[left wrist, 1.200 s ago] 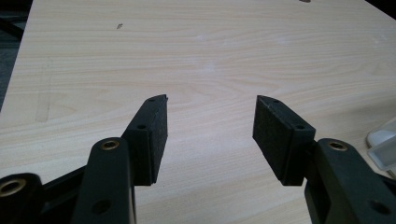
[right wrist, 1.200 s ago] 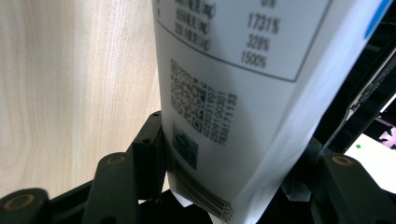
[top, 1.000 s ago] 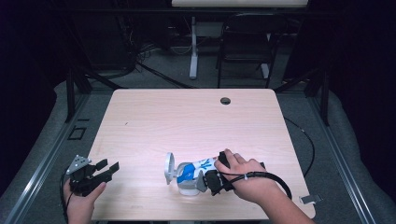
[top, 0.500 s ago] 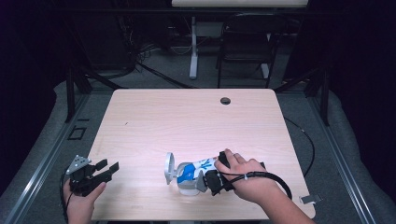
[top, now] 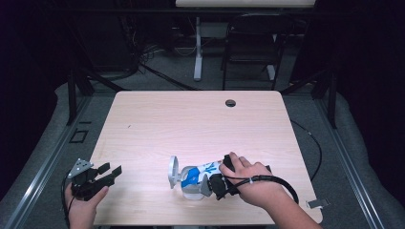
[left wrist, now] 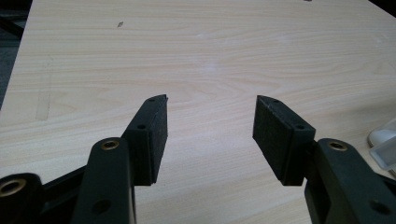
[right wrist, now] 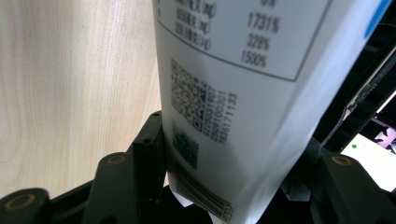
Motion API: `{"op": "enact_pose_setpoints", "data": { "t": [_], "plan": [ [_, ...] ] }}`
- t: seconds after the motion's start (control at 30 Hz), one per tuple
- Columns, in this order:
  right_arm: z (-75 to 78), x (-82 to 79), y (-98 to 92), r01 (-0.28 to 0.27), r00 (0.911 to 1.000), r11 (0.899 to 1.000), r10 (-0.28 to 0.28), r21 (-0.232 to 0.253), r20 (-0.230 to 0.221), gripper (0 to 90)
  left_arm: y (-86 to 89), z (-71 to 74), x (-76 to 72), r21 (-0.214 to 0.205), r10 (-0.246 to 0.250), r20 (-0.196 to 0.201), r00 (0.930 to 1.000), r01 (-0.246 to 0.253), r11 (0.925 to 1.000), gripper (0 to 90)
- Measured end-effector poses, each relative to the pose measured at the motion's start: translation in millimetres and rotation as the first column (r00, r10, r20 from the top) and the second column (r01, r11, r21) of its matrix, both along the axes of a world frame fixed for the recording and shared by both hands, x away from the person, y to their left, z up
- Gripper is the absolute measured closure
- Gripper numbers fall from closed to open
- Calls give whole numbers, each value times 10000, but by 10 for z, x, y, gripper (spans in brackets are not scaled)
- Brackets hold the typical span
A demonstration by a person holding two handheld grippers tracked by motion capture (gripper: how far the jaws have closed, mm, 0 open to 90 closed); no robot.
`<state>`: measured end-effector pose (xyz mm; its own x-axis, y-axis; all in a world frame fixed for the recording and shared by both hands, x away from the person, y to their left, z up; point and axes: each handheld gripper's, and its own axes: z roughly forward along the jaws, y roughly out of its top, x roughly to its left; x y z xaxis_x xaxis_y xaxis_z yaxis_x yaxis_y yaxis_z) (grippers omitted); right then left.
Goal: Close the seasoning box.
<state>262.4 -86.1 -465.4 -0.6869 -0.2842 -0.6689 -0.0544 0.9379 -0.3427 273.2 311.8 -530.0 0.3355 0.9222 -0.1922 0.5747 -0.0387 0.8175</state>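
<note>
My right gripper (top: 206, 185) has its jaws wide around the bottle (top: 195, 175), one pad on each side of the white label, pressing it. In the right gripper view the bottle (right wrist: 243, 93) runs up between my jaws, barcode end down at the hinge. My right hand (top: 250, 183) lies low over the table (top: 200, 124), wrist coming in from the bottom right, gripper pointing left. The bottle lies on its side, white with a blue band, its round cap end (top: 173, 171) pointing left, near the front edge. My left gripper (top: 107, 174) hangs at the front left corner, jaws wide apart with nothing between them, well apart from the bottle. Bare wood stretches ahead of both grippers to the far edge, where a small dark hole (top: 230, 103) sits.
</note>
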Motion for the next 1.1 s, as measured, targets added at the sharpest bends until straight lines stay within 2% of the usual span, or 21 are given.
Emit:
{"op": "enact_pose_setpoints", "data": {
  "t": [0.27,0.37,0.8,1.1],
  "plan": [
    [-3,2,-1,-23,10000,10000,23,46,-12,447,6,-4,1,9,14,-63,10000,-14,10000,457],
    [9,-1,9,-24,10000,9999,25,-136,57,447,4,-5,1,12,19,-61,10000,-19,10000,457],
    [4,3,8,-92,10000,9999,92,-121,35,448,3,-3,0,21,26,-39,10000,-26,10000,457],
    [13,-1,16,-138,9999,9995,140,-276,91,449,5,-1,-1,14,27,-49,10000,-27,10000,457]
  ]
}}
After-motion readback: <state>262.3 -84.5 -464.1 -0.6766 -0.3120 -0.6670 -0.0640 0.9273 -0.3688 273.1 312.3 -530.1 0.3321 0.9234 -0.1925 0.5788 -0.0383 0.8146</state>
